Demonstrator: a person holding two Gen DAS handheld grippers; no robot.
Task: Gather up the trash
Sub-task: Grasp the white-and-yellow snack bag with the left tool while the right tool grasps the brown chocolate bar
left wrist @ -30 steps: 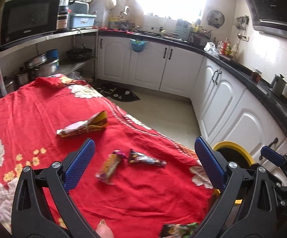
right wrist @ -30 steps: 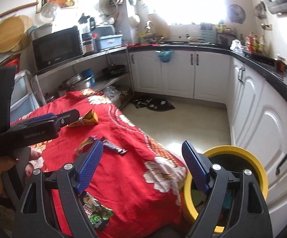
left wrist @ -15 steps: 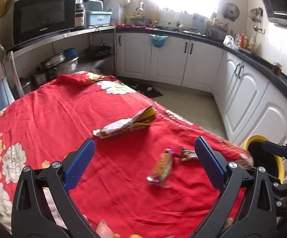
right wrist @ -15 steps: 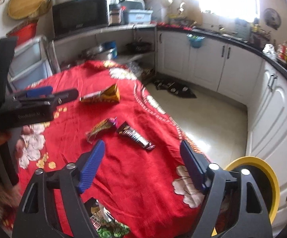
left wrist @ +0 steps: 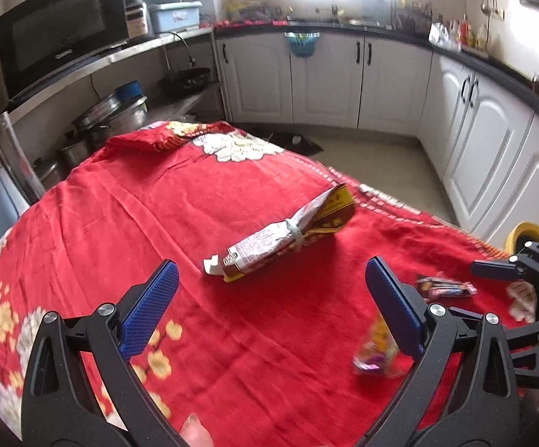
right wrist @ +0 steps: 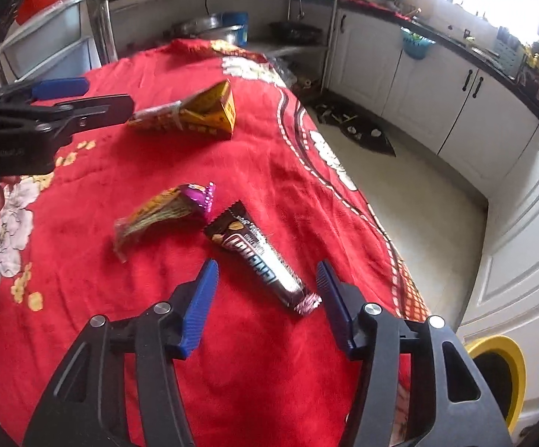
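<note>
While three pieces of trash lie loose on the red flowered cloth (right wrist: 83, 260) covering the desk, none is held. Nearest the right gripper (right wrist: 267, 307) is a dark chocolate-bar wrapper (right wrist: 258, 257), lying just ahead of its blue pads with its near end about level with their tips; the jaws are closing, half-wide, and the pads do not press on it. Just beside the wrapper's far end lies a crumpled purple and orange wrapper (right wrist: 165, 210). Farther up the cloth rests a yellow snack packet (right wrist: 195, 113), tied round its middle with a band.

From the left wrist view that yellow packet (left wrist: 288, 234) sits ahead of the left gripper (left wrist: 269, 309), well apart from its blue pads, which stand wide with only cloth between them. The purple and orange wrapper (left wrist: 375, 350) shows blurred at its right pad.

Past the desk's edge a yellow-rimmed bin (right wrist: 500, 376) stands on the floor by the white cabinets (right wrist: 511, 260).
</note>
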